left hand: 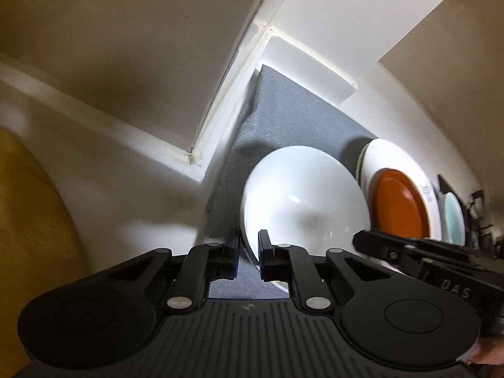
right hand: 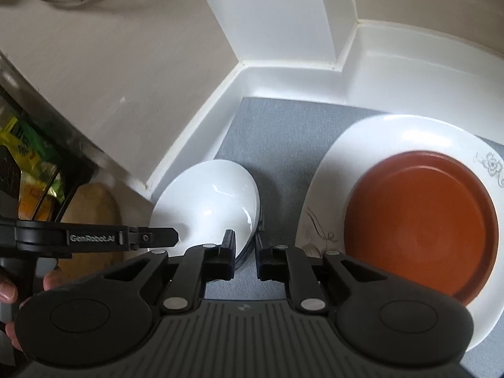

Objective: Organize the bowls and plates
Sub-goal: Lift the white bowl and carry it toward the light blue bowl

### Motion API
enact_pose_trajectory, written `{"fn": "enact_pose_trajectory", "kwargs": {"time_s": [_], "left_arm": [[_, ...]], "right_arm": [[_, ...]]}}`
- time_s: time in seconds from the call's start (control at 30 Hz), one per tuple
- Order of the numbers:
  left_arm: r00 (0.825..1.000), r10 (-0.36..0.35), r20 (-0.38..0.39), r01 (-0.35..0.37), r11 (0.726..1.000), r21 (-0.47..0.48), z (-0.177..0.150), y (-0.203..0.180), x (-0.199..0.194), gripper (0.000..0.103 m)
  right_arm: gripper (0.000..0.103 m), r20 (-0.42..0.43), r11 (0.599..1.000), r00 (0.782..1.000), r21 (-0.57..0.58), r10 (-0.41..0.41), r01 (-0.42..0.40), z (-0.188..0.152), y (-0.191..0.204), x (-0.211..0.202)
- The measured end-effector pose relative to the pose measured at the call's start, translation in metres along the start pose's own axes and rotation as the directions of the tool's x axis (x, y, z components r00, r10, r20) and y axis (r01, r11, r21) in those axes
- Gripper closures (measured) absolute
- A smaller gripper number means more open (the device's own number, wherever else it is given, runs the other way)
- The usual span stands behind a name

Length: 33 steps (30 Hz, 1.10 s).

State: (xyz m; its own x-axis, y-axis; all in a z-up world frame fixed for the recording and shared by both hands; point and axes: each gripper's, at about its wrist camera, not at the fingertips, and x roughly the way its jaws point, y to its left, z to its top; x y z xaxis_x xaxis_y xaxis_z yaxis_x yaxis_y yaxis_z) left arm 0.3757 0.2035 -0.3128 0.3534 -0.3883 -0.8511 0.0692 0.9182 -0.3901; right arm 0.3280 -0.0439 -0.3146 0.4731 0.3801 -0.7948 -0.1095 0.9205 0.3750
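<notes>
A glossy white ceramic bowl (right hand: pixel 208 201) sits on a grey woven mat (right hand: pixel 277 138) in the corner of a white ledge (right hand: pixel 283 75). It seems to rest on other bowls, because dark edges show under its rim. Near it on the mat lies a wide white plate with a flower drawing (right hand: pixel 393 135), and an orange-brown round plate (right hand: pixel 422 220) lies on top of that one.

The left gripper (left hand: pixel 248 253) points steeply down, with its jaws closed on the bowl's left rim. The right gripper (right hand: pixel 245 253) also points steeply down, and its almost closed jaws pinch the opposite rim. Fingers of a hand (right hand: pixel 9 289) hold the left tool's handle.
</notes>
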Motion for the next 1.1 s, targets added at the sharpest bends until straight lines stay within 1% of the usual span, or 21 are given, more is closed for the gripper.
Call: {"fn": "enact_pose_trajectory", "kwargs": {"time_s": [0.07, 0.2, 0.23, 0.3, 0.33, 0.4, 0.43, 0.57, 0.63, 0.7, 0.77, 0.8, 0.97, 1.1], "left_arm": [[1.0, -0.01, -0.01, 0.01, 0.999, -0.038, 0.003, 0.007, 0.005, 0.089], [1.0, 0.023, 0.0, -0.023, 0.998, -0.054, 0.004, 0.006, 0.015, 0.089], [1.0, 0.03, -0.002, -0.03, 0.997, -0.067, 0.002, 0.007, 0.017, 0.089], [1.0, 0.017, -0.024, -0.019, 0.997, -0.074, 0.0, 0.004, 0.024, 0.091], [0.999, 0.03, -0.019, -0.032, 0.997, -0.063, -0.002, 0.002, 0.022, 0.091], [0.996, 0.085, -0.012, -0.085, 0.996, -0.018, -0.006, -0.007, 0.019, 0.091], [0.995, 0.103, -0.009, -0.103, 0.995, -0.009, -0.008, -0.007, 0.015, 0.091], [0.998, 0.055, -0.007, -0.055, 0.997, -0.049, -0.009, -0.005, 0.001, 0.091], [0.998, 0.055, -0.011, -0.055, 0.997, -0.047, -0.009, -0.008, -0.008, 0.091], [0.997, 0.071, -0.012, -0.071, 0.997, -0.023, -0.01, -0.014, -0.015, 0.091], [0.997, 0.079, -0.021, -0.079, 0.997, -0.003, -0.009, -0.026, -0.017, 0.091], [0.996, 0.079, -0.026, -0.079, 0.997, 0.012, -0.007, -0.036, -0.011, 0.091], [0.996, 0.069, -0.056, -0.066, 0.996, 0.064, -0.006, -0.073, -0.008, 0.091], [0.995, 0.07, -0.066, -0.058, 0.984, 0.167, -0.006, -0.121, -0.003, 0.091]], "right_arm": [[0.088, -0.008, 1.0, 1.0, 0.01, 0.001, -0.001, 0.002, -0.003, 0.004], [0.082, -0.01, 1.0, 1.0, -0.017, -0.021, 0.021, 0.007, 0.002, 0.013], [0.078, -0.013, 1.0, 1.0, -0.022, -0.02, 0.02, 0.007, 0.002, 0.016], [0.077, -0.028, 0.999, 0.999, -0.023, -0.026, 0.025, 0.007, 0.002, 0.024], [0.078, -0.028, 0.999, 0.999, -0.02, -0.03, 0.029, 0.006, 0.002, 0.026], [0.087, -0.032, 1.0, 0.999, -0.014, -0.027, 0.026, 0.005, 0.002, 0.026], [0.089, -0.032, 1.0, 0.999, -0.004, -0.016, 0.015, 0.004, 0.002, 0.024], [0.091, -0.006, 1.0, 1.0, 0.01, -0.007, 0.007, -0.001, 0.003, 0.013], [0.091, 0.006, 1.0, 1.0, 0.014, -0.001, 0.001, -0.001, 0.005, 0.005], [0.091, 0.022, 1.0, 1.0, 0.01, 0.001, -0.001, 0.0, 0.008, -0.004], [0.091, 0.052, 1.0, 0.999, 0.004, -0.008, 0.008, -0.001, 0.008, -0.016], [0.091, 0.063, 1.0, 0.998, 0.014, -0.017, 0.016, -0.001, 0.006, -0.022], [0.092, 0.1, 0.996, 0.994, 0.081, -0.052, 0.044, -0.007, -0.014, -0.055], [0.092, 0.15, 0.989, 0.981, 0.101, -0.125, 0.11, -0.017, -0.032, -0.085]]}}
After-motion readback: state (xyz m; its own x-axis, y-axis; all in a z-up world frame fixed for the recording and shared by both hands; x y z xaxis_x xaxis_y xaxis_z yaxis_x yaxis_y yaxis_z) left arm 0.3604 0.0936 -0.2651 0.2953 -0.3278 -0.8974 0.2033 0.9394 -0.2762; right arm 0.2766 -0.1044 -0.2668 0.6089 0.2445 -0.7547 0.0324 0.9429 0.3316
